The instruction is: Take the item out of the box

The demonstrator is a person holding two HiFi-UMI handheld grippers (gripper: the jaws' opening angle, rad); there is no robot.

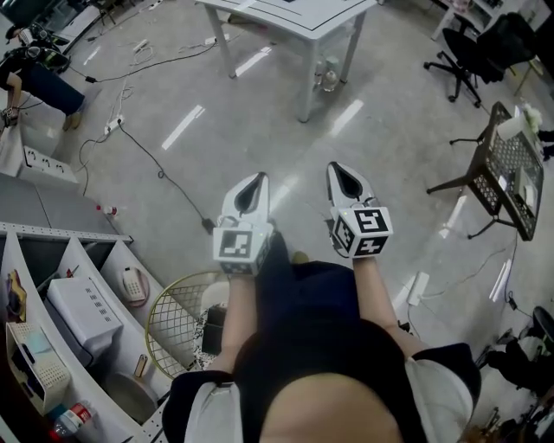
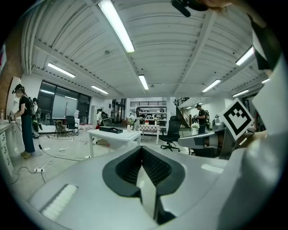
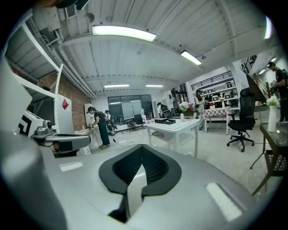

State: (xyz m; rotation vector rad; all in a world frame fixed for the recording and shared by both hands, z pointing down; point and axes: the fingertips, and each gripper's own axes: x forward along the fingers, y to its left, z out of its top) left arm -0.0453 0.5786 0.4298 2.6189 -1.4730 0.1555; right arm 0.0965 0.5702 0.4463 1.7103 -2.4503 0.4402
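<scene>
I hold both grippers out side by side in the air over the grey floor, pointing almost level. In the head view my left gripper (image 1: 254,183) and my right gripper (image 1: 344,171) are both shut with nothing between the jaws. A white table (image 1: 299,19) stands ahead of them, a good way off. On that table (image 2: 114,134) lies a flat black box (image 2: 111,130), which also shows in the right gripper view as the black box (image 3: 164,121). What is inside the box cannot be seen. The left gripper (image 2: 142,151) and the right gripper (image 3: 143,152) each show their pads meeting.
A round wire basket (image 1: 177,324) and grey shelving (image 1: 74,298) with stored items stand at my lower left. A black mesh stand (image 1: 512,169) and an office chair (image 1: 463,54) are to the right. Cables (image 1: 147,147) cross the floor. A person (image 1: 36,80) works at the far left.
</scene>
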